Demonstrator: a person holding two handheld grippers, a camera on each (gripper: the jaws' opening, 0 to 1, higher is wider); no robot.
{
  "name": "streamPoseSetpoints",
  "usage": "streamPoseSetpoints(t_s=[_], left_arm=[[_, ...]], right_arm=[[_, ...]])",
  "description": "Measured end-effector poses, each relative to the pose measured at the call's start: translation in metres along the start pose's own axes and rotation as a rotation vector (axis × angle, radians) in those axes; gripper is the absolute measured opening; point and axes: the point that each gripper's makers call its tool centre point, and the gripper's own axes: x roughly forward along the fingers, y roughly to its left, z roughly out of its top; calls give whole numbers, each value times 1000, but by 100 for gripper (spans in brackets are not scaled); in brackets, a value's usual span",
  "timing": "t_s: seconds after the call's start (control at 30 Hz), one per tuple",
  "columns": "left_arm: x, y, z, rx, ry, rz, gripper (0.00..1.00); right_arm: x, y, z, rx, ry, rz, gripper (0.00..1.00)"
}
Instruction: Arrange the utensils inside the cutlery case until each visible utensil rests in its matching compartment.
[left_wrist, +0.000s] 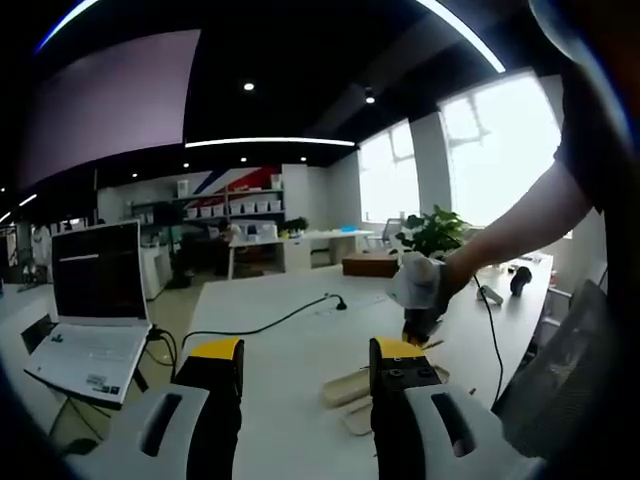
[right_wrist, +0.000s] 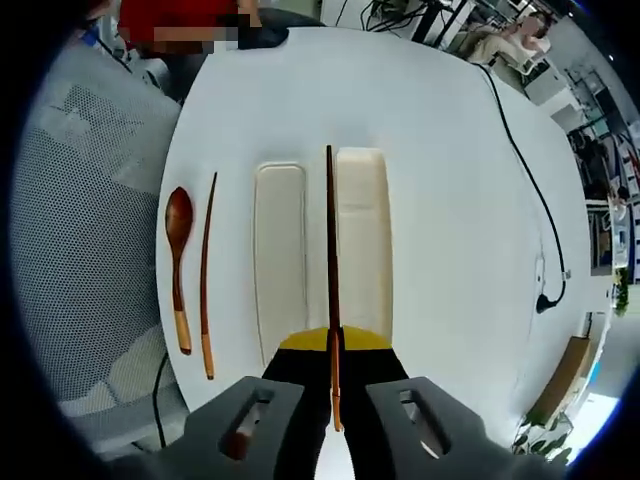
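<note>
1. In the right gripper view, the right gripper (right_wrist: 334, 375) at the bottom centre is clamped on a chopstick (right_wrist: 330, 260), which runs up the frame's middle.
2. The held chopstick hangs over the seam between the two halves of the case: the left half (right_wrist: 279, 250) and the right half (right_wrist: 363, 240), both lying open on the table (right_wrist: 450, 200).
3. At the frame's left, a spoon (right_wrist: 178, 262) and a second chopstick (right_wrist: 205, 270) lie side by side on the table, outside the case.
4. In the left gripper view, the left gripper (left_wrist: 305, 375) stands with jaws apart, holding nothing, away from the work.
5. Step in hand, as I judge it: carrying the first chopstick to its slot. Next, lower it into one half, lengthwise, and release; spoon and second chopstick remain.
</note>
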Motion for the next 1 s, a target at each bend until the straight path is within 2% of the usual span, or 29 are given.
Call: streamPoseSetpoints(t_s=[0.3,0.63,0.83,1.0], left_arm=[[-1,2,1,-5,-7,7,52],[2,1,-4,-1,18,0,52],[2,2,-6,-5,29,3,52],[3,3,-8,-5,37,8,52]], right_arm=[[3,-9,27,-15,-20,6,0],[18,-20,29,-31,-3,19,0],[24,-21,37,-45,-34,43,0],[31,-29,41,-42,-30,43,0]])
